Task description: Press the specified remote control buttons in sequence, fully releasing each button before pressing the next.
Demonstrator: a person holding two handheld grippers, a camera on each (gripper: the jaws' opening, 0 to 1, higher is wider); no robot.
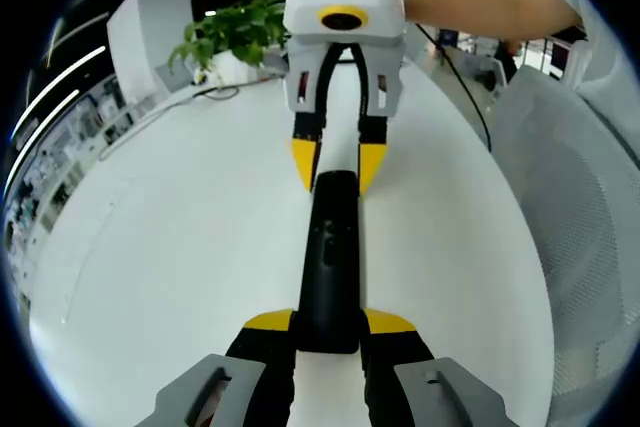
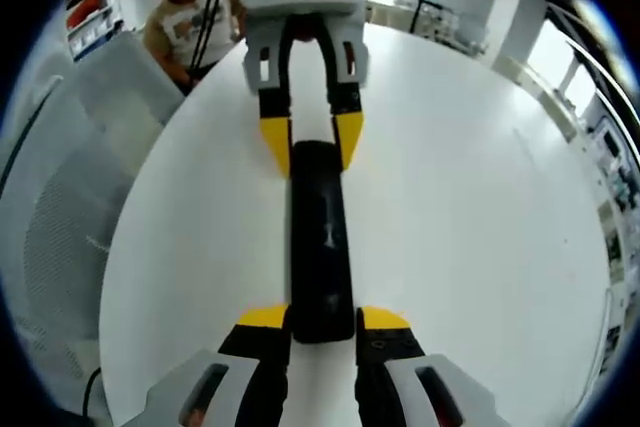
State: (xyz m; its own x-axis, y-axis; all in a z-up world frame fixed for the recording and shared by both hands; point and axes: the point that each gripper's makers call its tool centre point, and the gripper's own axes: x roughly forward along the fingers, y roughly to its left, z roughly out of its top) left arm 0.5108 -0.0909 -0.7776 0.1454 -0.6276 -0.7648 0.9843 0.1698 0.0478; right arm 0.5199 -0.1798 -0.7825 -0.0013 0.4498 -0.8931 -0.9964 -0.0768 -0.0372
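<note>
Over a round white desk point(image 1: 150, 247) I hold a long black remote control point(image 1: 330, 257) lengthwise, my left gripper point(image 1: 328, 332) and right gripper point(image 2: 322, 327) each clamped on one end, probably steadying it for button presses.

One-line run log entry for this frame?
remote on table | left hand-held gripper clamps near end | right hand-held gripper clamps far end | no button pressed

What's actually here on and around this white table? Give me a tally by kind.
Black remote control: 1
Hand-held grippers: 2, the left gripper and the right gripper, each at one end of the remote with its fingers on either side of it
White table: 1
Potted green plant: 1
Grey mesh chair: 1
Total: 6
</note>
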